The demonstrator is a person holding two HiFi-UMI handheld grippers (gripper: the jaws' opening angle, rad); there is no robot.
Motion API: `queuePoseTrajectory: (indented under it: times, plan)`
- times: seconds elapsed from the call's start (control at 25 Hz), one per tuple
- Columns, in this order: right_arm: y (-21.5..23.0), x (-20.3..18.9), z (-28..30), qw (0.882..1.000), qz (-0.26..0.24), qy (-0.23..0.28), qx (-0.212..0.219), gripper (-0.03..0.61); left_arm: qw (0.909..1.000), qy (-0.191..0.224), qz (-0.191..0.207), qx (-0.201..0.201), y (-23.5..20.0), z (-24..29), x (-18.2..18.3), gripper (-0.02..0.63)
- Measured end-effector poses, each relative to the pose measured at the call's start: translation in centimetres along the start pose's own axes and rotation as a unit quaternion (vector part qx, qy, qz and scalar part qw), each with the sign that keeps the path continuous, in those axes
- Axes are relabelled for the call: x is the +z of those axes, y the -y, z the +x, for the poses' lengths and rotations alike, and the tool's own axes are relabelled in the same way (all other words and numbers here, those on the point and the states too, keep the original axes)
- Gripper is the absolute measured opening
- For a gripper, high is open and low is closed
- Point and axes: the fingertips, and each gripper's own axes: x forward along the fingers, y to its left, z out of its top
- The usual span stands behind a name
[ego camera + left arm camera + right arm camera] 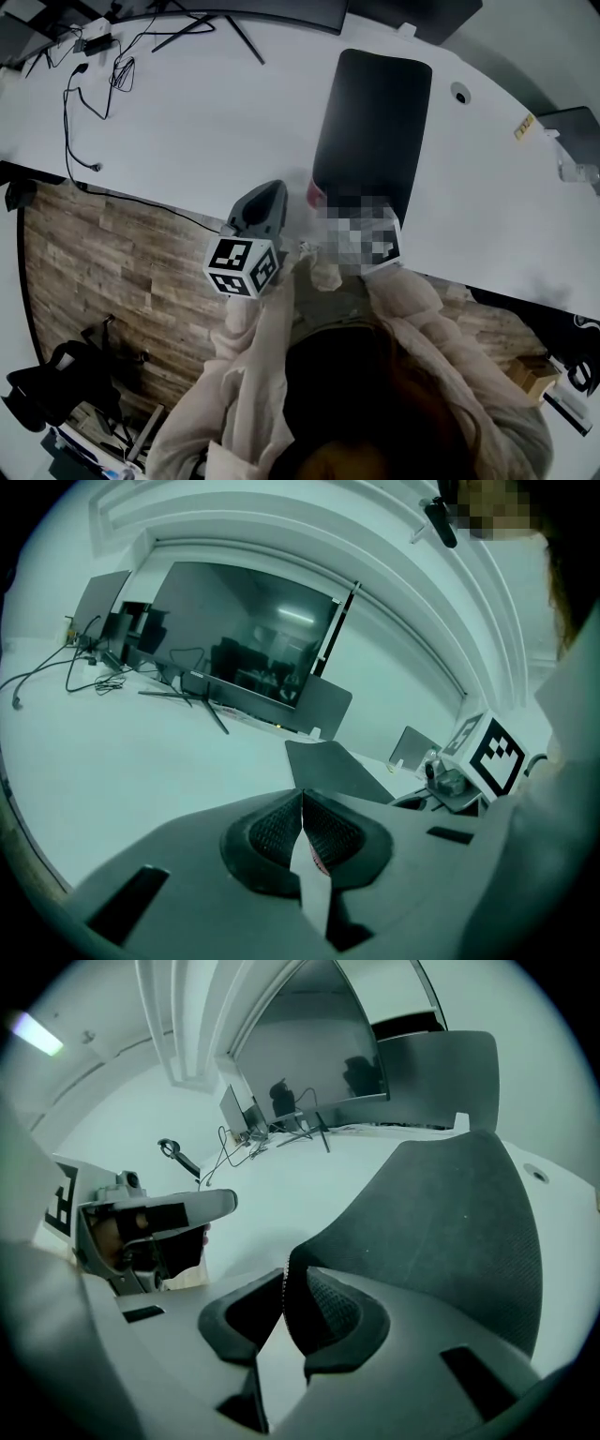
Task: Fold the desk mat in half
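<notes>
The dark desk mat [372, 122] lies flat on the white desk [187, 122], its long side running away from me. My right gripper [321, 194] is at the mat's near left corner, partly under a mosaic patch. In the right gripper view the mat [441, 1213] fills the right side. Its corner reaches between the jaws of the right gripper [292, 1283], which stand slightly apart. My left gripper [277, 190] hovers over bare desk left of the mat. In its own view the left gripper [302, 803] has its pads meeting at the tips, and the mat [336, 769] lies ahead.
A monitor [248, 653] on a splayed stand [211, 28] is at the desk's back edge, with cables [89, 89] at the back left. A round grommet [459, 93] lies right of the mat. The desk's front edge [141, 192] borders wood flooring [112, 272].
</notes>
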Motion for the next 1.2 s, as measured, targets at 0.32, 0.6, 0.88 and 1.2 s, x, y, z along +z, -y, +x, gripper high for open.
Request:
queuePoseTrajectory:
  times: [0.32, 0.6, 0.88, 1.2]
  plan:
    - [-0.5, 2.1, -4.6, 0.996, 0.033, 0.061, 0.056, 0.222, 0.9997, 0.001, 0.019, -0.011, 1.5, 0.9, 1.2, 0.028]
    - [5.3, 2.2, -11.5, 0.993, 0.044, 0.110, -0.001, 0.199, 0.9987, 0.010, 0.038, -0.032, 6.4, 2.5, 2.8, 0.028]
    - [12.1, 1.7, -19.0, 0.980, 0.072, 0.171, -0.073, 0.061, 0.9963, 0.020, 0.062, -0.056, 12.1, 4.4, 4.5, 0.028]
    - [17.4, 0.5, -26.0, 0.961, 0.097, 0.224, -0.132, 0.015, 0.9930, 0.031, 0.084, -0.078, 17.1, 5.6, 5.8, 0.028]
